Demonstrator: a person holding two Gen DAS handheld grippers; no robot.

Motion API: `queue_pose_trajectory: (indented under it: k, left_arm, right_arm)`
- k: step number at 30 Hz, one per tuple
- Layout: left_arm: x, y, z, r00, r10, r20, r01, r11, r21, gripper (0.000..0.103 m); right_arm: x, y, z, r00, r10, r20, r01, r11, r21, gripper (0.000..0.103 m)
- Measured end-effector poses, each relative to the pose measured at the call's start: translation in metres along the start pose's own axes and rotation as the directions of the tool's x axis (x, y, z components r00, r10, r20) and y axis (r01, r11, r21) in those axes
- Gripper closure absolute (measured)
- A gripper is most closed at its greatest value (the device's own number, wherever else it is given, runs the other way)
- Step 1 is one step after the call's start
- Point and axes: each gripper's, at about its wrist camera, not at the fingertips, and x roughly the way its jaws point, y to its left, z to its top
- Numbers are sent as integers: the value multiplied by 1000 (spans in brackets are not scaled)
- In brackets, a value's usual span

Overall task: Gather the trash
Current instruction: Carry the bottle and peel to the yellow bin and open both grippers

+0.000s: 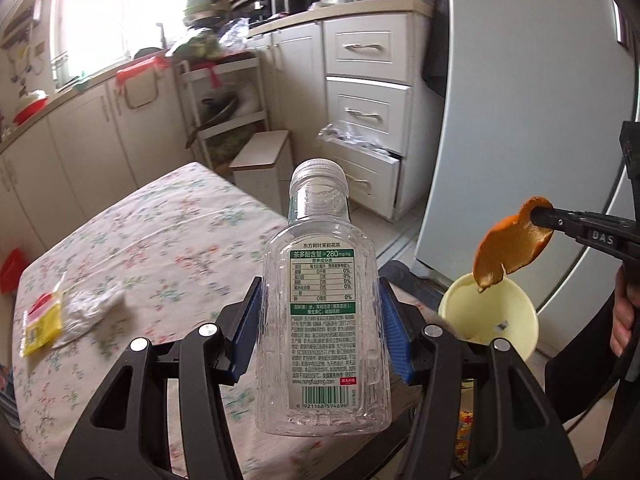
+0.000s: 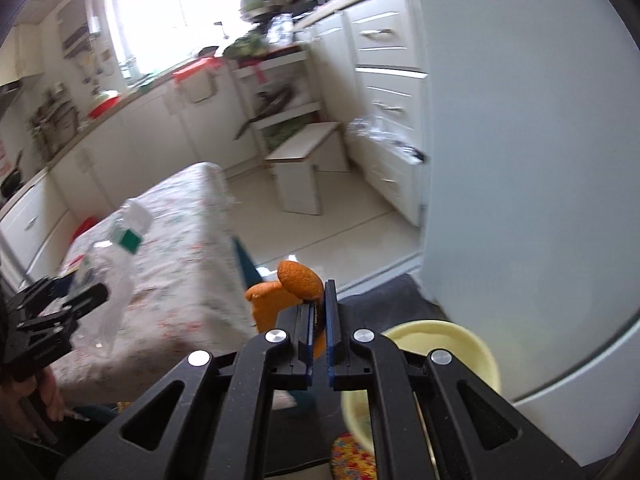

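Left wrist view: left gripper (image 1: 318, 316) holds a clear empty plastic bottle with a green-and-white label (image 1: 322, 312), blue fingers (image 1: 244, 336) about half open and pressing its sides, bottle upright above the edge of the floral-cloth desk (image 1: 132, 240); a yellow-red wrapper (image 1: 40, 326) and crumpled white tissue (image 1: 90, 312) lie on the desk. At right, the right gripper (image 1: 538, 216) carries an orange peel (image 1: 508, 246) just over the pale yellow round bin (image 1: 516, 312). Right wrist view: right gripper (image 2: 318, 312) fully closed, pinching the orange peel (image 2: 298, 278), pale yellow bin (image 2: 460, 336) below and to the right. Step in hand looks like the carry to the bin. Next move probably calls for centring the peel over the opening and releasing, then the bottle; wrapper and tissue remain.
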Motion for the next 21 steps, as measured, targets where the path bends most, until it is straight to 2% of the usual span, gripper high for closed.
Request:
queue_pose_trajectory:
  k: [5,7,8,10,12,16,18,20,21]
  left_arm:
    - [10,-22,9,999,-48,-1,48,999,21,51]
    - [15,-34,13,998,-70,-4,70,997,27,51]
    - [18,-40,15,997,-78,-6,78,996,32,51]
    - [22,-53,18,995,-101,-8,101,994,41,51]
    - [24,-70,22,991,-134,-10,134,990,50,51]
    - [33,-102,27,981,-193,-26,194,980,55,51]
    - [40,-115,28,975,-219,-42,221,973,57,51]
    - [53,-132,34,960,-270,-77,275,959,64,51]
    - [60,-143,37,946,-308,-103,316,946,71,50]
  right_arm:
    - [20,-30,-11,992,-100,-83,105,993,55,98]
    - [35,-41,-16,977,-128,-170,143,987,79,95]
    - [40,-48,-20,971,-126,-202,150,983,109,87]
    - [37,-57,-22,973,-113,-200,148,974,169,67]
    - [25,-59,-17,982,-103,-160,134,971,199,64]
    - [-24,-54,0,997,-76,13,71,973,220,54]
    - [-49,-48,5,994,-51,95,31,980,195,50]
    - [-74,-38,3,983,-23,180,-4,989,146,44]
    - [-84,-33,0,977,-6,212,-21,992,122,42]
